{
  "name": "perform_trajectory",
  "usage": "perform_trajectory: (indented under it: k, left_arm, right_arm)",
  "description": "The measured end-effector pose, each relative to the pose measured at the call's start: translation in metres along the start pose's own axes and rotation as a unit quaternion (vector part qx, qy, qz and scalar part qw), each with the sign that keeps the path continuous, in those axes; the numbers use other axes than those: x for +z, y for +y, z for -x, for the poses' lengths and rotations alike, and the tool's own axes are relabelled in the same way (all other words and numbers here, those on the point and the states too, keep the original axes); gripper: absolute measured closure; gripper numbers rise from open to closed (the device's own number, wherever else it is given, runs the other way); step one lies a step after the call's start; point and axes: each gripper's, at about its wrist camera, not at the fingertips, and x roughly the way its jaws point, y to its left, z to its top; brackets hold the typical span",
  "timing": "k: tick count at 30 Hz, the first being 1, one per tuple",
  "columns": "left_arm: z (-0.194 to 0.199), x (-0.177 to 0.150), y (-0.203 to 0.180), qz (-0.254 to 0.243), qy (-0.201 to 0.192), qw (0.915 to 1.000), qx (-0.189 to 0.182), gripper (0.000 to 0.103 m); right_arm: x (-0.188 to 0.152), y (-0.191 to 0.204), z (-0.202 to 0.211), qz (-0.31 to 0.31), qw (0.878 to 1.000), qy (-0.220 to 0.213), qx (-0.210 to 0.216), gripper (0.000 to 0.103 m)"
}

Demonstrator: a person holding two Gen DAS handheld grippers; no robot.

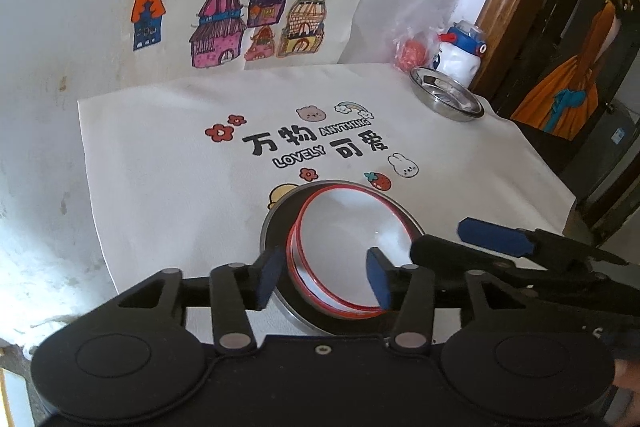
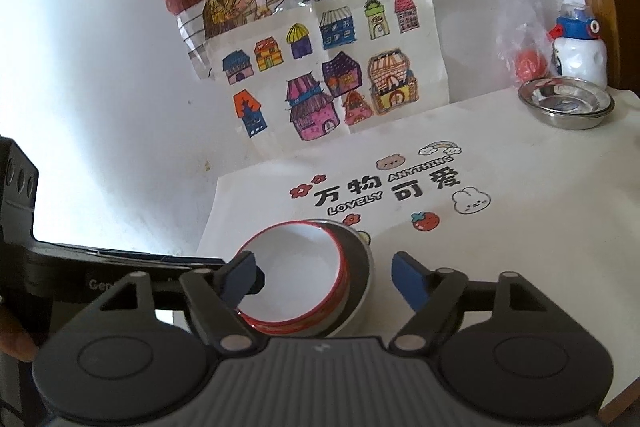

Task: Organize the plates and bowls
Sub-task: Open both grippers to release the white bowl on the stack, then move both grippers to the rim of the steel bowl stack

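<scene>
A stack of white bowls with red rims (image 1: 344,251) sits inside a round steel plate (image 1: 280,227) on the near part of the white printed cloth (image 1: 168,155) covering the worktop. The left tool (image 1: 326,277) stands wide, one pad outside the bowl wall and one inside. The right tool (image 2: 328,279) is also wide, empty, just beside the stack. A stack of shallow steel dishes (image 2: 566,101) rests at the far right corner.
</scene>
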Motion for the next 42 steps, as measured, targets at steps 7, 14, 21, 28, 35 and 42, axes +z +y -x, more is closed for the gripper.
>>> perform_trajectory:
  k: [7,14,21,28,35,42]
  left_arm:
    - [0.001,0.001,-0.003,-0.004,-0.003,1.0,0.003,0.042]
    - [0.007,0.005,-0.003,-0.003,-0.013,0.9999,0.011,0.025]
    - [0.009,0.008,-0.004,-0.004,-0.018,0.9998,0.012,0.014]
    - [0.01,0.01,-0.006,-0.006,-0.024,0.9995,0.018,0.008]
    - [0.01,0.01,-0.003,0.003,-0.034,0.999,0.03,0.001]
    - [0.015,0.007,-0.004,-0.003,-0.044,0.9975,0.056,0.001]
  right_arm:
    - [0.002,-0.007,0.003,-0.01,1.0,-0.007,-0.002,0.015]
    - [0.002,-0.013,0.005,-0.017,1.0,-0.011,-0.008,0.002]
    - [-0.001,-0.022,0.007,-0.024,1.0,-0.008,-0.015,0.0]
    - [-0.005,-0.027,0.006,-0.021,1.0,-0.012,-0.018,0.0]
    - [-0.009,-0.036,0.004,-0.022,0.999,-0.012,-0.026,0.0]
    - [-0.011,-0.044,0.013,-0.027,0.999,-0.036,-0.021,0.0]
